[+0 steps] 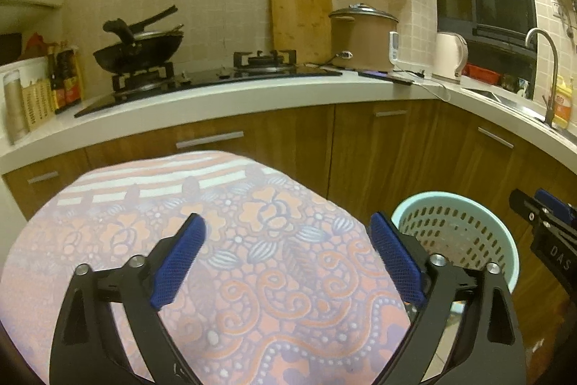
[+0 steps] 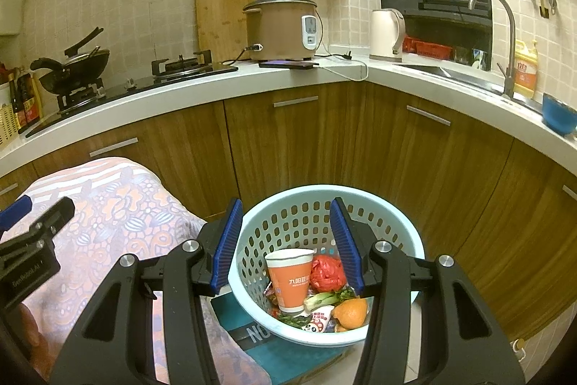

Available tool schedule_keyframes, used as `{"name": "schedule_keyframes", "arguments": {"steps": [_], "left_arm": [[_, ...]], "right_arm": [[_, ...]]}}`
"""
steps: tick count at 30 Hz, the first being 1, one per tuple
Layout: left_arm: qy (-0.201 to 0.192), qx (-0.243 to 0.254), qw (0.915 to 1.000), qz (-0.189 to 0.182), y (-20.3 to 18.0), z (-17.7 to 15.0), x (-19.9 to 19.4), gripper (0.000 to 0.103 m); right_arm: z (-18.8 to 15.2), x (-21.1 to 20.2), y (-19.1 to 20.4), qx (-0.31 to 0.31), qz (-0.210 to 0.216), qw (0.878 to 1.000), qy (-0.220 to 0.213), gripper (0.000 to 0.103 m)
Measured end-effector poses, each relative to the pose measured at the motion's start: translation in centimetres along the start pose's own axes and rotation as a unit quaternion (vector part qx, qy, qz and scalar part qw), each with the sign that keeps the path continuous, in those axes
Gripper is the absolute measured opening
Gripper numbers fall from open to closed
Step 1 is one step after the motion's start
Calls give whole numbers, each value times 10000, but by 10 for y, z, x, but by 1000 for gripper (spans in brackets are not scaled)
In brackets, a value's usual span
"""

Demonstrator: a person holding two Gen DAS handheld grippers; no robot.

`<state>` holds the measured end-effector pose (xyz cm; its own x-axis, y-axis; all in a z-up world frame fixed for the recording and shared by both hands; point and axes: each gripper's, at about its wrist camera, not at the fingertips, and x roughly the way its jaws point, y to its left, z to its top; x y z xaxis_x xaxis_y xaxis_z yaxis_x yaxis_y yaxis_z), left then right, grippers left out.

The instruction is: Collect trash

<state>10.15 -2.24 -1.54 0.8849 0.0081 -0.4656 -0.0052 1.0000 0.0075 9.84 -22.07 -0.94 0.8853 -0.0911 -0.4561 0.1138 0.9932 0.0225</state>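
A: Over the patterned cloth [image 1: 223, 240] left gripper [image 1: 285, 233] gapes wide, empty; right gripper [image 2: 285, 222] half-open, empty, above the basket [image 2: 404, 233]

B: trash's inside; paper cup [image 2: 290, 280] tips if bumped

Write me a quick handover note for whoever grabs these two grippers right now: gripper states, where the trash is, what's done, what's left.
Left gripper: fingers wide open, empty, hovering over the patterned cloth.
Right gripper: fingers partly open, nothing between them, hovering above the light-blue basket.
Trash: in the basket are an orange paper cup, a red crumpled bag, vegetable scraps, orange peel and a small wrapper.
Done: these items are collected.
Left: no loose trash shows on the cloth in either view; look over what shows of the floor and the counter before finishing.
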Motion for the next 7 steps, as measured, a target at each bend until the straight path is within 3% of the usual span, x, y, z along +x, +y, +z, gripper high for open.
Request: {"name": "schedule_keyframes", "arguments": {"steps": [7], "left_arm": [[-131,3,9999,21,13,-2,-20,93]], "right_arm": [[3,-15,3,-18,14,10000,-72,47]]}}
